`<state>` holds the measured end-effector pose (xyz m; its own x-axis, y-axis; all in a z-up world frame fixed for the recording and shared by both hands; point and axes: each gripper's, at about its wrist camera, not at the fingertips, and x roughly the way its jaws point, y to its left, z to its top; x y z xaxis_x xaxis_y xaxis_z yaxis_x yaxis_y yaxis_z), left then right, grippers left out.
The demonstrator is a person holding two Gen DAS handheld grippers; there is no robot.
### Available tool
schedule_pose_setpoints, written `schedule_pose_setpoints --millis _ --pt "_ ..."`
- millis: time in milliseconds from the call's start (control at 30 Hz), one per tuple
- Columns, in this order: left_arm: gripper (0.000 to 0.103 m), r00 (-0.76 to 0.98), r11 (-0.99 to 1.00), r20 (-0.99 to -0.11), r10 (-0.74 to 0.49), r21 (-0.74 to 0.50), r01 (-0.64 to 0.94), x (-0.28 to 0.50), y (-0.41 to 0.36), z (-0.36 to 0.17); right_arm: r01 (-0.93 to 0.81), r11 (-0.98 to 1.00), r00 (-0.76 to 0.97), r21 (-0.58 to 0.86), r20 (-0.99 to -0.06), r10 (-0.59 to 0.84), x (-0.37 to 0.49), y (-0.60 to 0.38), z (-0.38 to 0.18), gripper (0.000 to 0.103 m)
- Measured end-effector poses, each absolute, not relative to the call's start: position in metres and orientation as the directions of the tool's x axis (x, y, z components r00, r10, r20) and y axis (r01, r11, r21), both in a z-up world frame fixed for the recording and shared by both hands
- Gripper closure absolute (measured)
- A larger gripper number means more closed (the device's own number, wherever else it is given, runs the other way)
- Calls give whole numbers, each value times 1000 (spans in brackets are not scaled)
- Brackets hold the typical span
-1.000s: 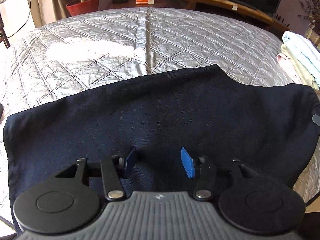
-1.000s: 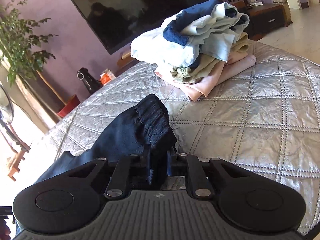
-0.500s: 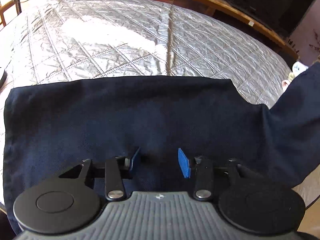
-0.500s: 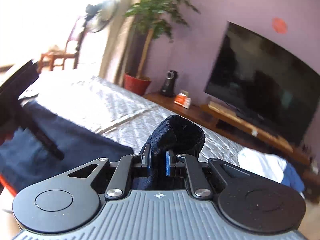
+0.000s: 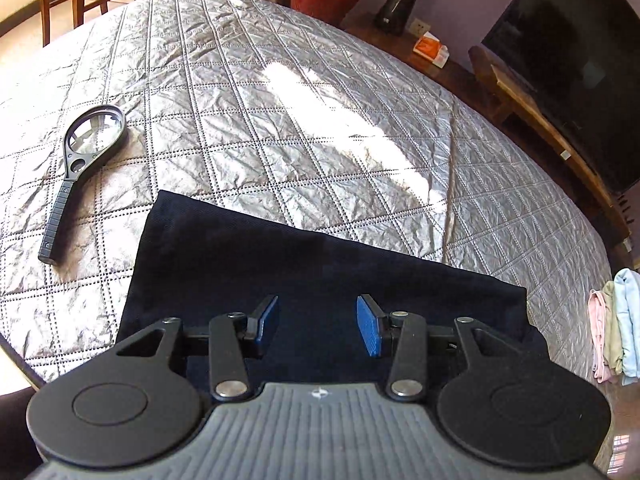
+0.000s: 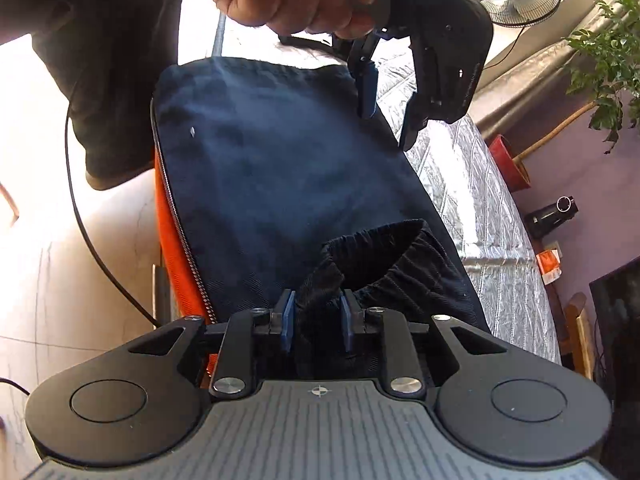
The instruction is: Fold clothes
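Note:
A dark navy garment (image 5: 320, 276) lies on the silver quilted bed; it also fills the right wrist view (image 6: 272, 168). My left gripper (image 5: 317, 324) is open just above the cloth, empty. It shows from outside in the right wrist view (image 6: 386, 104), over the garment's far end. My right gripper (image 6: 316, 320) is shut on the garment's ribbed elastic waistband (image 6: 376, 256), holding it bunched over the flat cloth.
A black magnifying glass (image 5: 82, 168) lies on the bed (image 5: 320, 128) to the left of the garment. A stack of folded pastel clothes (image 5: 616, 324) sits at the bed's right edge. A TV and wooden stand are beyond. An orange bed side (image 6: 180, 248) shows below the cloth.
My right gripper has carried the waistband across and over the flat part of the garment, doubling it. The left gripper has shifted left, bringing the magnifying glass into view.

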<state>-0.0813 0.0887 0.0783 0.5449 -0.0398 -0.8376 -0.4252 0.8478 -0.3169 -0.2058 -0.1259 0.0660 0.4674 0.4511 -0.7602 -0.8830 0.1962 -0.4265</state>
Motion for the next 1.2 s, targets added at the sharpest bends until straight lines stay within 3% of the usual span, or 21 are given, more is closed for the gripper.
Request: schedule_pose_setpoints --millis 67,100,133,233,400,467,500,567,633,700,767,900,967,1000,1033,1100,1200 --pt "64 541 843 -840 -45 -323 -430 -84 95 77 -914 283 401 -291 -757 516 -202 -138 92 58" --pt "64 539 840 -841 -49 -327 -434 -85 98 77 -904 347 409 -248 -734 542 -198 -148 105 40" --pt "64 538 835 -841 -54 -334 -438 -86 101 77 -880 418 443 -224 -704 555 -195 -158 115 33" --pt "64 540 822 -839 -69 -355 -446 -90 106 78 -805 565 497 -185 -729 470 -175 -172 118 43" --pt "64 549 822 -833 -70 -361 -441 -90 107 82 -864 403 460 -302 -800 385 -190 -143 85 45" --pt "64 550 821 -832 -66 -358 -444 -91 108 83 -849 443 463 -287 -808 364 -183 -136 77 60" --pt "64 550 821 -833 -62 -356 -446 -91 109 83 -847 476 437 -236 -820 371 -176 -136 76 80" --pt "64 549 817 -834 -61 -358 -452 -92 111 83 -844 480 446 -241 -812 376 -175 -137 74 83" --pt "64 547 811 -834 -64 -363 -459 -92 114 82 -827 440 519 -349 -774 363 -187 -134 78 85" --pt "64 548 804 -834 -67 -371 -465 -92 116 82 -784 414 603 -463 -725 332 -196 -131 81 85" --pt "64 552 798 -831 -71 -379 -468 -92 118 83 -783 391 602 -483 -746 284 -197 -125 74 84" --pt "64 557 800 -828 -70 -380 -465 -92 117 85 -825 473 492 -310 -807 327 -191 -121 72 65" --pt "64 554 799 -830 -71 -380 -467 -91 118 84 -791 555 511 -258 -777 368 -189 -124 84 49" --pt "64 552 797 -831 -71 -380 -470 -91 118 84 -770 585 529 -254 -767 363 -189 -124 87 34" --pt "64 552 795 -831 -71 -381 -473 -90 119 84 -755 604 540 -257 -766 349 -188 -123 87 28" --pt "64 554 794 -830 -70 -382 -473 -90 118 84 -737 623 543 -264 -780 312 -184 -118 76 32" --pt "64 557 800 -828 -64 -376 -468 -90 117 85 -712 671 514 -207 -805 296 -173 -115 56 47"
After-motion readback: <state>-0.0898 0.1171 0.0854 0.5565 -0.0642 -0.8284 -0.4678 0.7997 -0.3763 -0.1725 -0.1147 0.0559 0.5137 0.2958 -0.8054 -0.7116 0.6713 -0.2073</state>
